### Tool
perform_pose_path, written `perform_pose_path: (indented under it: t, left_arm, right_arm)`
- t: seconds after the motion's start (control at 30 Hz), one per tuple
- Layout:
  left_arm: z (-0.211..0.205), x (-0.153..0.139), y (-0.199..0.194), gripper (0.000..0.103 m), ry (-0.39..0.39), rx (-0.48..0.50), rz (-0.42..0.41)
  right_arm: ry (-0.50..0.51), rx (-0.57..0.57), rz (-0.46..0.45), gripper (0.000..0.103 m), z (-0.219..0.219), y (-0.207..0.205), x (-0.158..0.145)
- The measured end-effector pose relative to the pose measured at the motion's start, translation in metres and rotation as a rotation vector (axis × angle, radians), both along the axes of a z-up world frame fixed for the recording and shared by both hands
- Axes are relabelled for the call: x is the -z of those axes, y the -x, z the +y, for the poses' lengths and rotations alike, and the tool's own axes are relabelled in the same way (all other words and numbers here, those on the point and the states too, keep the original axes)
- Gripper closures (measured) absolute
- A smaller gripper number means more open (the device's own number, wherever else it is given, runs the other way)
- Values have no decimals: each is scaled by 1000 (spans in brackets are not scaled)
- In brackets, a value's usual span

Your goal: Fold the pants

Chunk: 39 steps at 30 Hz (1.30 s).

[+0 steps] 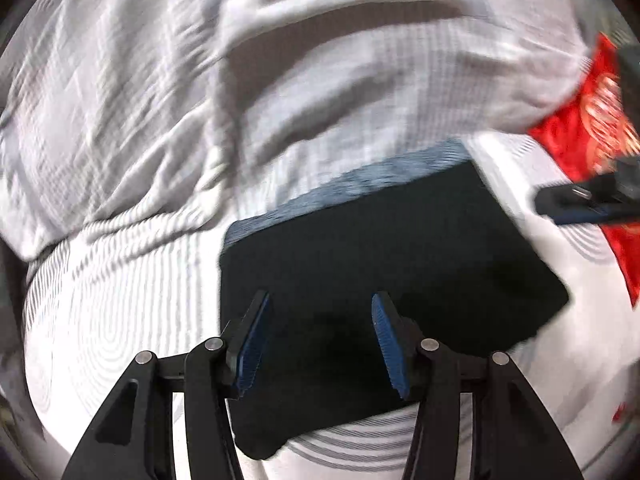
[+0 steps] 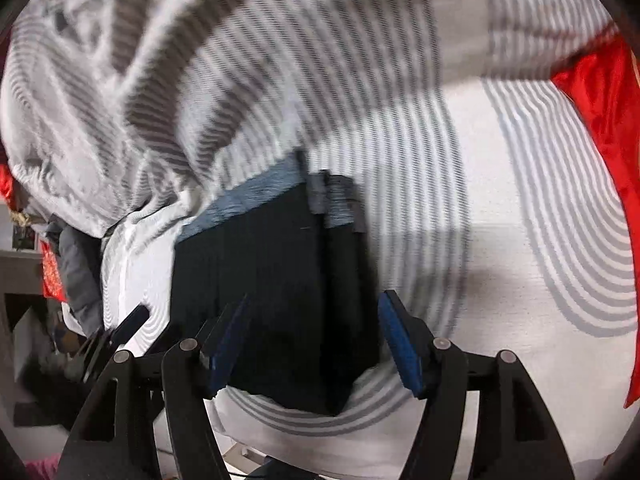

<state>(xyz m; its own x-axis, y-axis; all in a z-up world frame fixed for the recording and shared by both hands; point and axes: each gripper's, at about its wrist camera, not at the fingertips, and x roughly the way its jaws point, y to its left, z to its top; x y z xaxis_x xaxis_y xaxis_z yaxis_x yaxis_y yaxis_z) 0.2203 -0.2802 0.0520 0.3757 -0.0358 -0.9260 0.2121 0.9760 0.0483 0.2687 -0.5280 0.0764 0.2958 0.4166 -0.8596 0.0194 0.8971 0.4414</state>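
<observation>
The dark pants lie folded into a compact rectangle on a white, grey-striped bed sheet, with a grey-blue waistband along the far edge. My left gripper is open and empty, hovering over the near part of the pants. In the right wrist view the pants show with the waistband at the far side. My right gripper is open and empty above their near edge. The right gripper also shows at the right edge of the left wrist view.
A crumpled grey striped blanket is heaped behind the pants. A red patterned cloth lies at the right, also in the right wrist view. The bed edge and cluttered furniture lie at the left.
</observation>
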Motion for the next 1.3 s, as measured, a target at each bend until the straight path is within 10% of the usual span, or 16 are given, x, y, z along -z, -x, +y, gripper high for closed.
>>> perform_pose_path:
  t: [0.5, 0.9, 1.2, 1.3]
  left_arm:
    - [18, 61, 1, 47, 44, -73, 123]
    - [19, 56, -1, 47, 55, -77, 154]
    - [19, 56, -6, 46, 51, -97, 192]
    - [18, 55, -7, 46, 44, -97, 198]
  right_arm:
    - [9, -135, 92, 40, 43, 10, 61]
    - [181, -122, 74, 40, 59, 20, 49]
    - [310, -91, 89, 94, 50, 20, 49]
    - [322, -100, 82, 94, 50, 23, 49]
